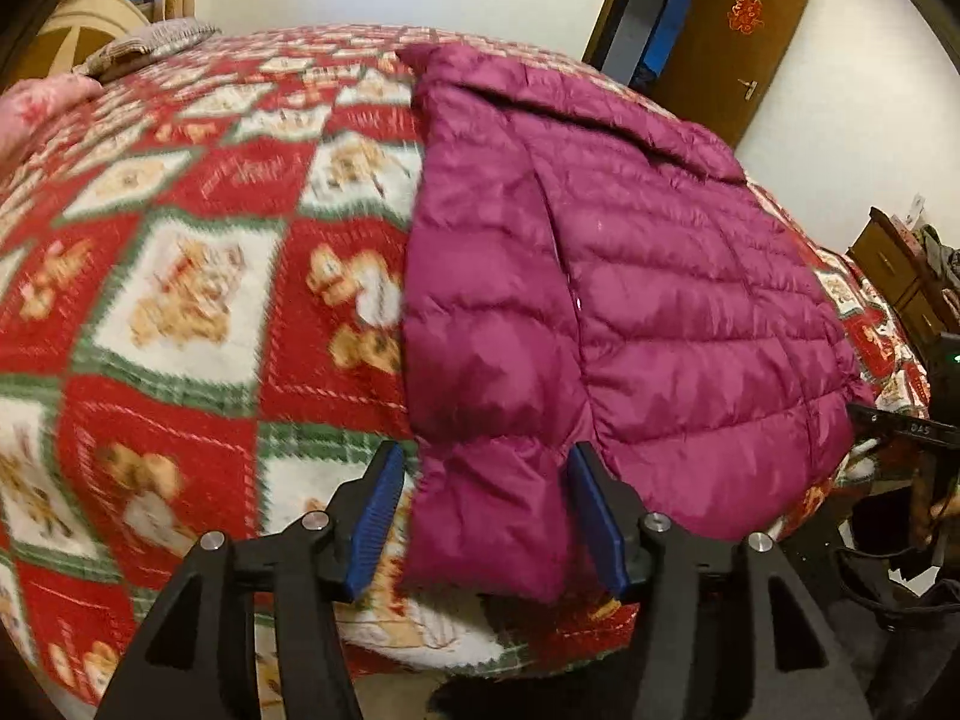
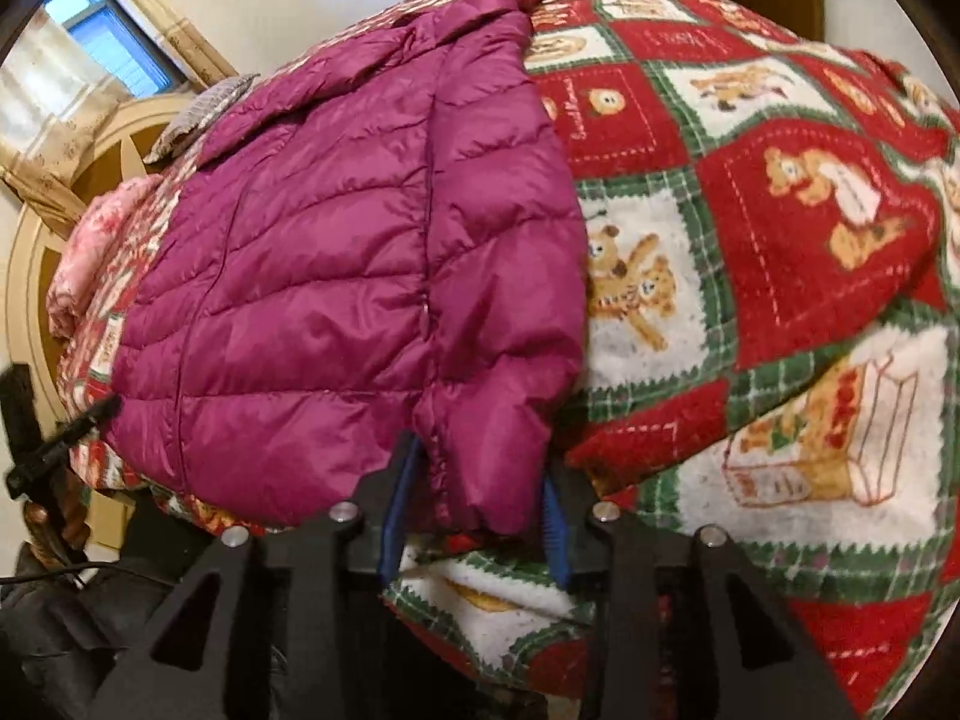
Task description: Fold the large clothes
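Observation:
A magenta quilted puffer jacket (image 1: 660, 300) (image 2: 330, 276) lies flat on a bed, its sleeves folded in along both sides. In the left wrist view my left gripper (image 1: 485, 450) stands open astride the cuff end of one sleeve (image 1: 480, 516), which hangs over the bed's near edge. The blue pads (image 1: 375, 516) sit either side of it without squeezing. In the right wrist view my right gripper (image 2: 480, 459) straddles the other sleeve's cuff (image 2: 486, 468) the same way. Its jaws are narrower, its pads (image 2: 555, 540) stand close beside the puffy fabric, and the sleeve looks uncompressed.
A red, green and white bear-pattern blanket (image 1: 198, 300) (image 2: 780, 240) covers the bed. Pillows (image 1: 150, 45) and a cream headboard (image 2: 72, 192) are at the far end. A brown door (image 1: 738, 42) stands open by the wall, and a wooden dresser (image 1: 894, 276) stands beside the bed.

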A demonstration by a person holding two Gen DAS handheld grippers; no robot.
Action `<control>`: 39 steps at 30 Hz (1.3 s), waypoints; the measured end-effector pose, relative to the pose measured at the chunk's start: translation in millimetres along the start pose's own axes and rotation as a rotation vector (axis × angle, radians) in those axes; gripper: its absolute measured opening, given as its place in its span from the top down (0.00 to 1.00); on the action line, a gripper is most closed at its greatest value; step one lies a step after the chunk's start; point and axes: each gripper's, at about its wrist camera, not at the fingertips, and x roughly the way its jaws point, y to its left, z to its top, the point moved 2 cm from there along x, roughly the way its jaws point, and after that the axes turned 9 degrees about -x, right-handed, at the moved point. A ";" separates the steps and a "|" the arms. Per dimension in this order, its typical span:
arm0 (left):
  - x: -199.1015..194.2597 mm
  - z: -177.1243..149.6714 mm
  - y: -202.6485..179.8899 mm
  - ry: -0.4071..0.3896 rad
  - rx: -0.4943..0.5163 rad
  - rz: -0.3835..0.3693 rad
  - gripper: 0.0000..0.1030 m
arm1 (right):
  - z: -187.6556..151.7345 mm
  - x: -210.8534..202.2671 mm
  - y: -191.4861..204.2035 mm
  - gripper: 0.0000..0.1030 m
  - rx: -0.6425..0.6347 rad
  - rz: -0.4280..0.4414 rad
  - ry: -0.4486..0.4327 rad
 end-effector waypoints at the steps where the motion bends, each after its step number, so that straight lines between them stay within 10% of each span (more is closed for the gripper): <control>1: 1.4 -1.9 -1.2 -0.009 0.005 0.008 0.40 | -1.0 0.1 -1.2 0.61 0.007 0.007 -0.003; 4: 2.3 -4.2 -6.4 -0.017 0.008 0.006 0.39 | -3.6 -1.1 -2.2 0.73 0.008 0.018 -0.005; 7: 0.2 0.9 -3.7 -0.020 -0.032 -0.029 0.86 | -2.7 -4.4 2.1 0.84 -0.007 0.021 -0.008; 9: -2.7 4.9 1.5 -0.012 -0.099 -0.106 0.93 | 0.2 -9.2 5.7 0.86 -0.010 0.034 -0.025; 21: -62.7 22.8 -26.4 -0.178 -0.056 -0.383 0.96 | 15.2 -74.0 27.1 0.88 -0.052 0.134 -0.205; 39: -137.0 39.5 -61.6 -0.318 0.084 -0.585 0.96 | 11.8 -147.6 36.1 0.89 -0.068 0.231 -0.351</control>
